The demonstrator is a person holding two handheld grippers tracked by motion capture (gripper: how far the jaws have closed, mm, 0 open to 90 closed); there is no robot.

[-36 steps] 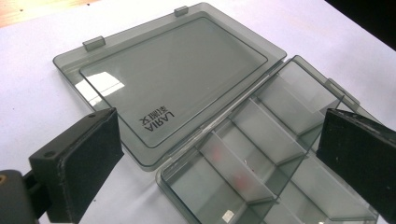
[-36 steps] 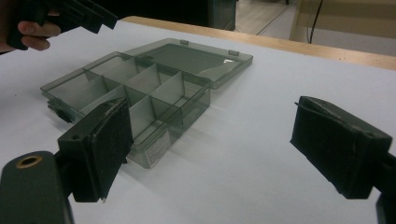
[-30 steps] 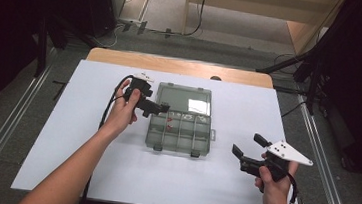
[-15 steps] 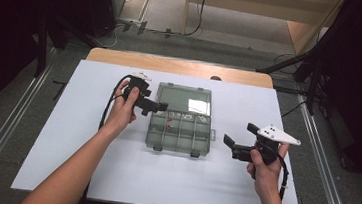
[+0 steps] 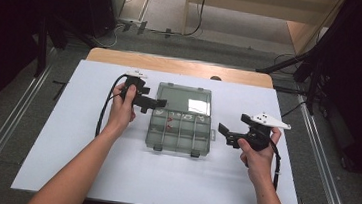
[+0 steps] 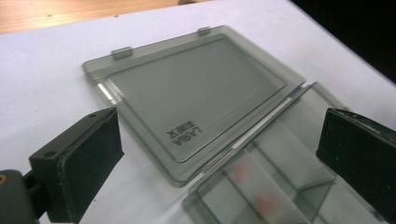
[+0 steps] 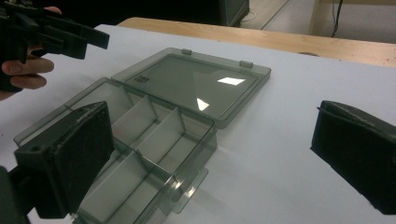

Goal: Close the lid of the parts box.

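Nearest the person, the right gripper (image 5: 227, 135) hangs just off the right side of the box (image 5: 180, 132), its jaws spread wide with nothing between them; they have just been opening. In the right gripper view the jaws frame the box's near corner, the left one covering part of the front wall, and both jaws are cut off at the bottom edge.

The box is a smoky see-through organiser lying open in the middle of the white table (image 5: 64, 146). Its tray of compartments lies toward the person and its lid (image 5: 185, 98) is folded flat on the table behind it, so the open box runs lengthwise away from the person, with the two latches at the near edge. A few small red bits (image 5: 169, 126) lie in one compartment; what they are cannot be made out.

Farther back, the left gripper (image 5: 158, 103) hovers at the box's left side, over the hinge line. Its jaws are spread too, holding nothing. In the left gripper view the tray is blurred and cut off at the bottom.
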